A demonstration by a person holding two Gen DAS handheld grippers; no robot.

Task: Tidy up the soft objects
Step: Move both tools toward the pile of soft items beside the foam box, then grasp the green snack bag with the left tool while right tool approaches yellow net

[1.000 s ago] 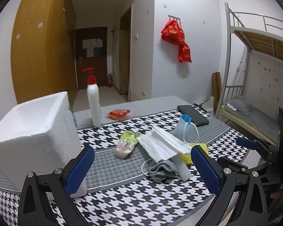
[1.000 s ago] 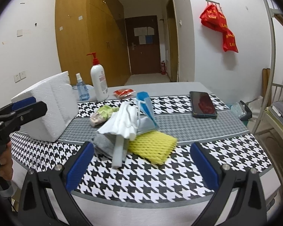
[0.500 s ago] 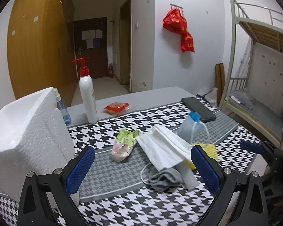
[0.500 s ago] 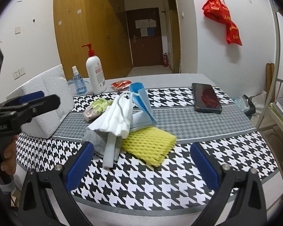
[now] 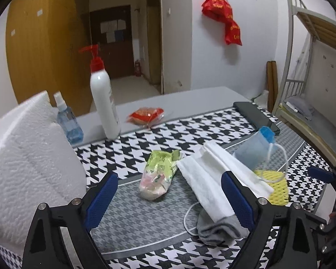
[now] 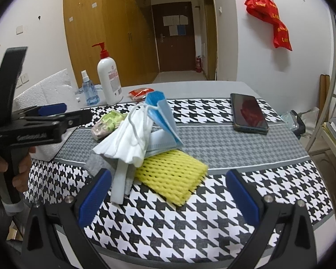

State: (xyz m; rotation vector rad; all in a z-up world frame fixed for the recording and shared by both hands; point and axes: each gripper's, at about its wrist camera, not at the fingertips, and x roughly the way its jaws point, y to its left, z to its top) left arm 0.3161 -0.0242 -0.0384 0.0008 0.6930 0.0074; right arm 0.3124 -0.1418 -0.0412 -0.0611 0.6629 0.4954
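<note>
Soft pile mid-table: white mask (image 6: 127, 143), blue mask (image 6: 162, 121), yellow foam net (image 6: 174, 174), grey sock (image 5: 219, 228), probably. Light, limp, springy; pinch at folded edges. Left gripper (image 5: 168, 198), right gripper (image 6: 165, 196) both spread wide, empty.

Beyond the left hand-held gripper (image 5: 169, 198), a white pump bottle (image 5: 104, 103) stands on the desk (image 5: 190, 96) beside a small blue spray bottle (image 5: 67, 121), a dark phone (image 6: 248, 113) far right, red bags (image 5: 224, 24) hanging behind.
</note>
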